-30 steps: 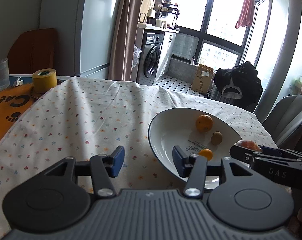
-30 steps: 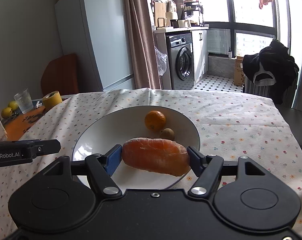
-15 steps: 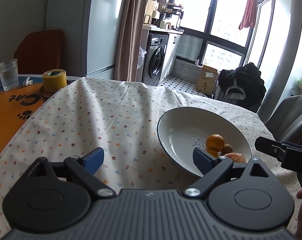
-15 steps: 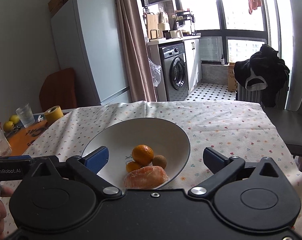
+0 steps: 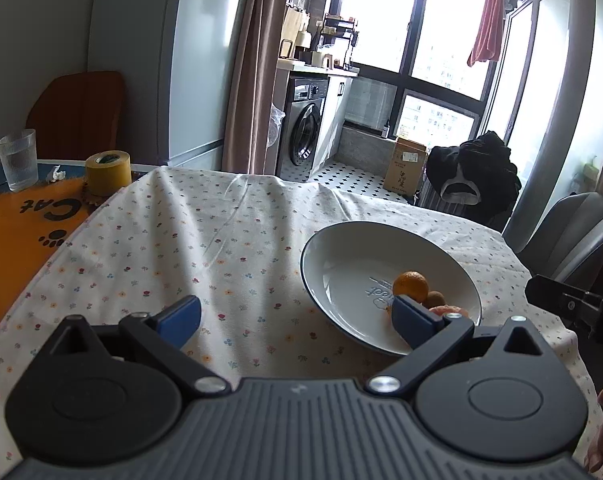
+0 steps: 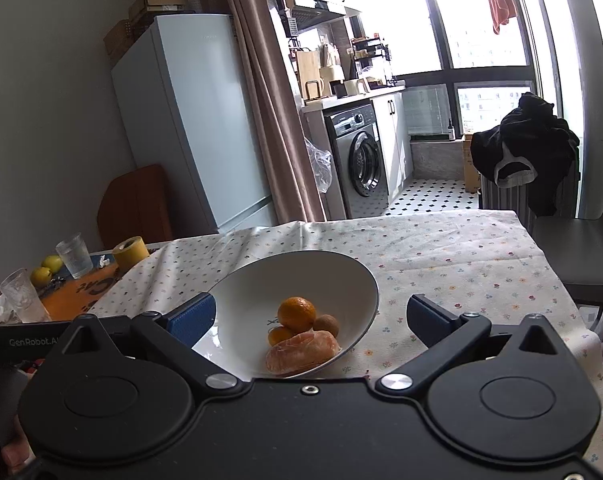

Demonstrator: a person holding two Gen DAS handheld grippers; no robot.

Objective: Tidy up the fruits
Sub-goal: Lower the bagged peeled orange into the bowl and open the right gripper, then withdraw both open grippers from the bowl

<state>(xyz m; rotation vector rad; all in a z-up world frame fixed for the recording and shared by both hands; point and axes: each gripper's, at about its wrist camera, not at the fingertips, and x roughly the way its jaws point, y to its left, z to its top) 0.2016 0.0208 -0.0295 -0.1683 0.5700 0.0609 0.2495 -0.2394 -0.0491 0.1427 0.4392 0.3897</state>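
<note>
Only rightward: two yellow fruits.

A second ago the right gripper was clamped on the peeled orange, carrying it above the bowl. Now its jaws are spread wide and the peeled orange lies in the bowl near the front rim, touching the small orange and the kiwi. The left gripper has opened too; its blue pads were fairly close together before and now stand far apart. Both grippers have drawn back and sit higher above the bowl.
</note>
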